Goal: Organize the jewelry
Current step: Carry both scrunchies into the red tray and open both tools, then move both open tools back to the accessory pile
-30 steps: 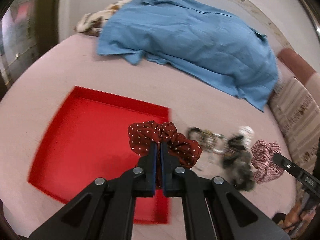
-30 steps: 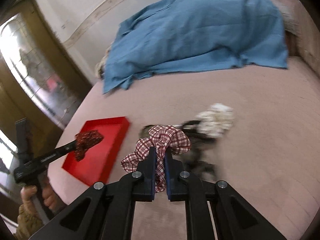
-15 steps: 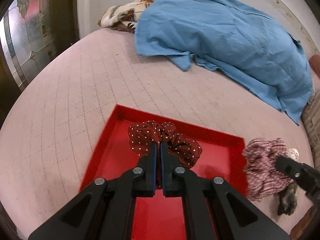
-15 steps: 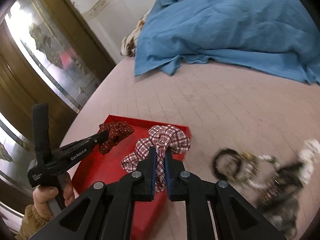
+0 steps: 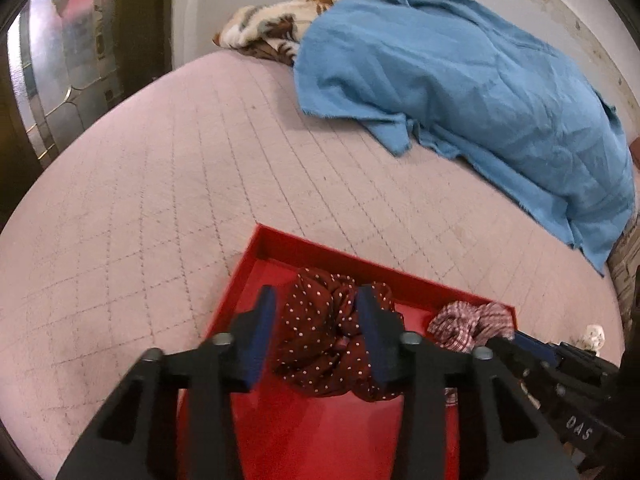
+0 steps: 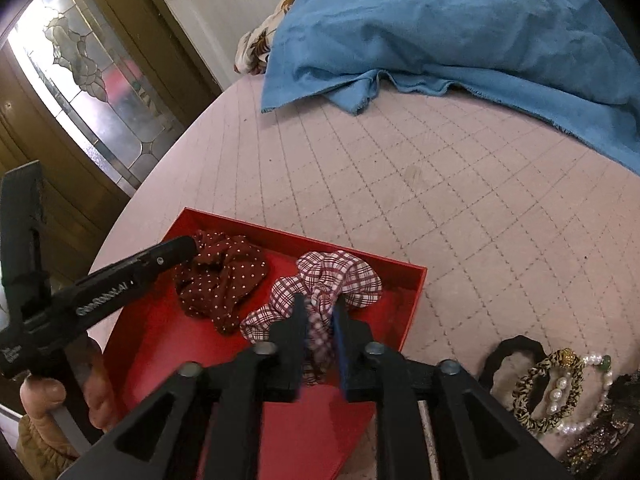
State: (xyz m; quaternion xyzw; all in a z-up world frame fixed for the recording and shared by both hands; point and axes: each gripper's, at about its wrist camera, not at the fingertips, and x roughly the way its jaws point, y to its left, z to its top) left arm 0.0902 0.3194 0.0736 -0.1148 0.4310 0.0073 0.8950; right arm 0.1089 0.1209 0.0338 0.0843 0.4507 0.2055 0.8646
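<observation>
The dotted scrunchie (image 5: 332, 340) is lying in the red tray (image 5: 256, 272), toward its far left corner, and the left gripper (image 5: 316, 336) is standing wide open around it, a finger on each side with gaps showing. From the right wrist view the same dotted scrunchie (image 6: 220, 276) is sitting at the tip of the left gripper (image 6: 176, 250), whose handle a hand (image 6: 60, 400) is gripping at the near left. The plaid scrunchie (image 6: 320, 288) is resting in the tray (image 6: 412, 304) just right of the dotted one, and the right gripper (image 6: 320, 332) is parted only a little, a fold of the plaid cloth sitting between its fingers; whether they are pressing it cannot be told. The tray is sitting on a pink quilted bed (image 6: 400, 168). Near right of the tray, on the quilt, a black hair tie (image 6: 500, 356), a leopard scrunchie (image 6: 536, 388) and a pearl bracelet (image 6: 576, 424) are lying together. A blue sheet (image 6: 440, 20) is covering the far side.
</observation>
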